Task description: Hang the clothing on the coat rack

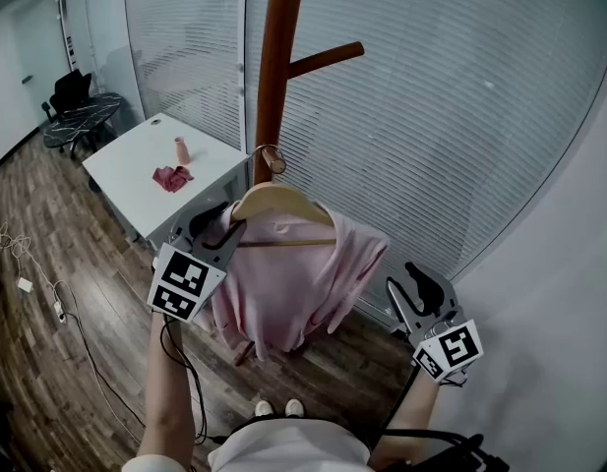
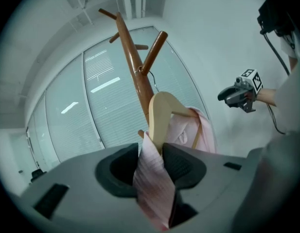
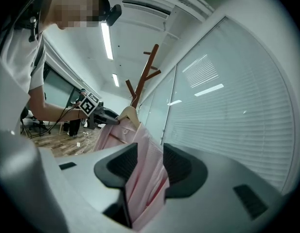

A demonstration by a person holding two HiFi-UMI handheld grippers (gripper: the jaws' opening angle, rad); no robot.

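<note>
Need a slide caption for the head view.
Left tongs grip a pink shirt on a wooden hanger at the coat rack; right tongs open.

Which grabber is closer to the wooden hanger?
Left. The left gripper pinches the pink shirt at the wooden hanger's end; the right gripper, open, is farther off, at the shirt's other sleeve.

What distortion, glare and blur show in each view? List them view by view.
Head view: mild wide-angle bend, the coat rack leaning, corners dim, even lighting. Left gripper view: strong fisheye with black rim, the window blinds bulging, the pink shirt soft up close. Right gripper view: same fisheye, the ceiling light strip glaring white.
</note>
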